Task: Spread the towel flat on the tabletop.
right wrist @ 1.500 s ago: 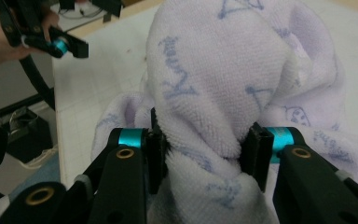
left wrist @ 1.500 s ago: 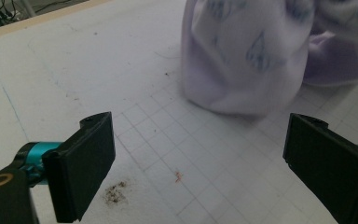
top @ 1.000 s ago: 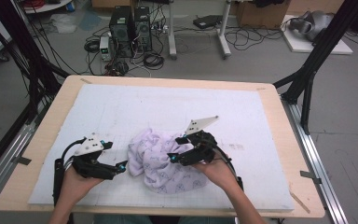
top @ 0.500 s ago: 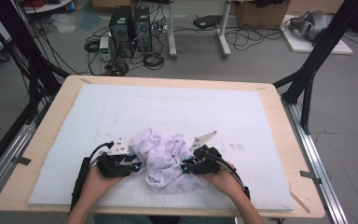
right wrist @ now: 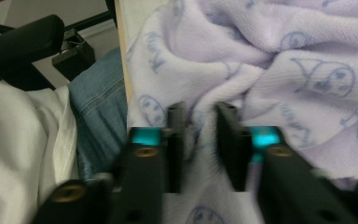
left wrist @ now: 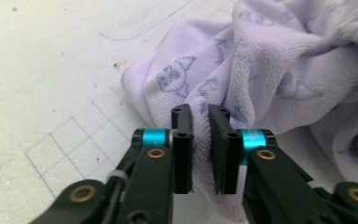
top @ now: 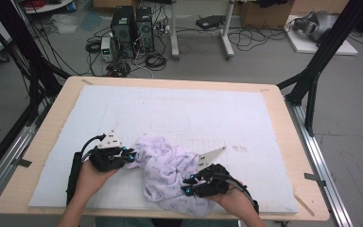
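Both our grippers have just closed in from the sides: left gripper narrow, right gripper reopening slightly, each pinching the towel, ready to spread.

Wooden bench carries a white gridded mat. On the floor beyond: two computer towers, tangled cables.

Lilac towel, blue cat-face print

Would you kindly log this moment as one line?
left tool: closing on towel edge | right tool: reopening, fold between jaws | towel: crumpled on mat
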{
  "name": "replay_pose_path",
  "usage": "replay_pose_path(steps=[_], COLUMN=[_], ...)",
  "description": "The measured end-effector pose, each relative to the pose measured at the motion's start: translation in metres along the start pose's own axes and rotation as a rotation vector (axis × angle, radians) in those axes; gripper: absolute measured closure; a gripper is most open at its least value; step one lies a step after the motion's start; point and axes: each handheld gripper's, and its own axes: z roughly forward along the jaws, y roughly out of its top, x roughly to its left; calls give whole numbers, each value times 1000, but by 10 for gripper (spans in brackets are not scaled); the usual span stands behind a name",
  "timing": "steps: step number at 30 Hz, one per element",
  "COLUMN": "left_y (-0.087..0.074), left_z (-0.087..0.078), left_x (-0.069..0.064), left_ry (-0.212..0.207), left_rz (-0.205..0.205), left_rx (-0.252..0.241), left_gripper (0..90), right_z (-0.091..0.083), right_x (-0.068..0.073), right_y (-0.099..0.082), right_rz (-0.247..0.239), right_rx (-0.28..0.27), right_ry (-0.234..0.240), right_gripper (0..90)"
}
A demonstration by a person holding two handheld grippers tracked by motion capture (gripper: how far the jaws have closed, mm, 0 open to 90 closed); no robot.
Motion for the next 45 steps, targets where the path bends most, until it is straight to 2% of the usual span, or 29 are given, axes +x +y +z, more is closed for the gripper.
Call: replay_pose_path(steps=[1,3,5,7,8,9,11,12,14,17,18,19,20,21,23,24,25,27,28,29,33,35,37,38,39,40,41,42,45], left_y=[0,0,-1,-3,-5,-7,-9,-9,-9,-10,-9,-8,-8,-3,0,7,7,19,24,37,59,62,62,60,56,47,47,42,33], left_z=[-1,-3,-4,-2,1,4,12,16,22,28,28,27,27,25,23,18,18,12,10,4,-6,-3,0,4,7,11,11,13,19], left_x=[0,0,1,1,2,3,4,4,5,6,8,8,8,10,12,16,16,21,22,24,26,27,29,30,30,30,30,31,33], left_ry=[-9,-8,-13,1,1,4,21,13,7,-6,-16,-17,-17,-5,4,17,17,38,48,76,131,135,130,118,113,101,101,99,97], left_rz=[-11,-15,-40,-49,-55,-59,-44,-44,-38,-36,-39,-40,-40,-38,-43,-52,-52,-44,-45,-32,-15,-25,-41,-54,-61,-75,-75,-87,-111], left_rx=[-7,-13,-21,-20,-7,8,68,84,113,142,135,129,129,118,98,56,56,27,7,-37,-133,-138,-117,-87,-67,-46,-46,-29,14], left_gripper=[650,547,494,460,453,453,455,471,586,743,785,806,816,823,826,827,827,827,827,827,819,744,583,583,502,443,423,398,372], right_z=[-7,-23,-36,-40,-39,-35,-24,-16,-2,9,15,17,17,17,14,2,-6,-15,-27,-45,-80,-85,-83,-78,-74,-69,-69,-73,-79], right_x=[-1,-7,-17,-31,-37,-47,-57,-61,-67,-72,-76,-77,-77,-76,-75,-72,-70,-68,-66,-61,-54,-54,-55,-58,-62,-70,-70,-80,-86], right_y=[1,3,5,5,4,3,1,1,0,0,-1,-1,-1,2,3,7,9,11,13,17,24,22,20,15,9,-3,-3,-11,-13], right_rz=[8,12,26,59,81,109,126,130,144,153,138,130,130,103,97,80,70,63,51,36,-2,-10,-5,-4,17,65,65,136,162], right_rx=[-32,-103,-147,-146,-142,-128,-98,-77,-47,-31,-25,-20,-20,-19,-27,-56,-67,-80,-100,-121,-166,-169,-145,-112,-84,-63,-63,-98,-147], right_ry=[-3,-47,-113,-188,-205,-230,-263,-273,-263,-252,-232,-205,-205,-188,-190,-215,-239,-258,-281,-325,-421,-437,-444,-446,-438,-444,-444,-422,-405], right_gripper=[629,600,585,573,566,554,522,502,485,518,691,787,787,861,865,869,869,869,869,870,869,869,867,854,774,659,659,501,475])
